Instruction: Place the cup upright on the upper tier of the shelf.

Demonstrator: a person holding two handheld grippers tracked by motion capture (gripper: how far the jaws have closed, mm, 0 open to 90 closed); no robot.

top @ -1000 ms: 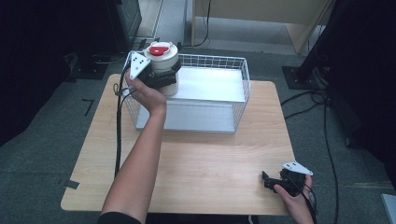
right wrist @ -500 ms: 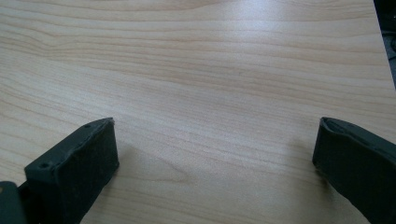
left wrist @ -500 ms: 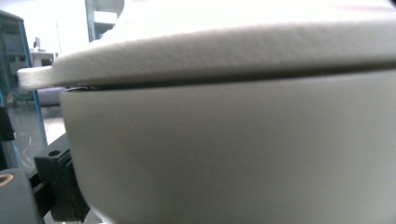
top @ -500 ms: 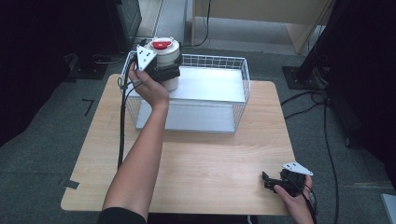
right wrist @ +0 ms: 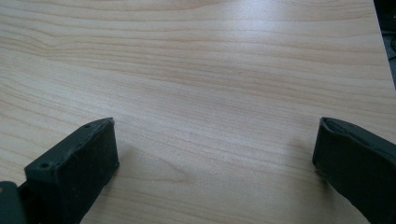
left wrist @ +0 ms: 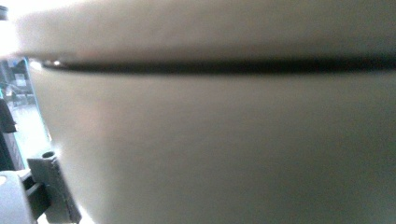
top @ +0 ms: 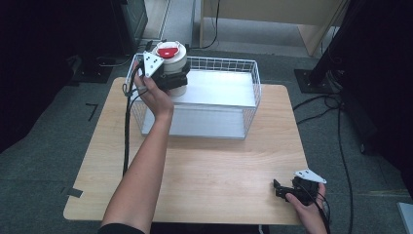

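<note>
A white round container [top: 171,62] with a red cap [top: 167,49] hangs at the back left corner of a white wire basket [top: 254,97], about level with its rim. My left gripper [top: 175,80] is shut on the container's side. In the left gripper view the container's pale wall [left wrist: 224,140] sits very close, crossed by a dark seam, with one of my fingers [left wrist: 51,186] at the lower left. My right gripper [top: 280,189] rests low over the wooden table [top: 219,170] near its front right corner. It stands open [right wrist: 215,154] over bare wood, its fingers [right wrist: 74,172] wide apart.
The basket has a pale flat floor and takes up the back half of the table. A black cable [top: 127,131] trails from the left gripper down the table's left side. Dark stands and cables lie on the floor to the right [top: 341,97].
My left gripper with the container rose a little, then came slightly down and left again at the basket's back left corner. The right gripper has stayed put.
</note>
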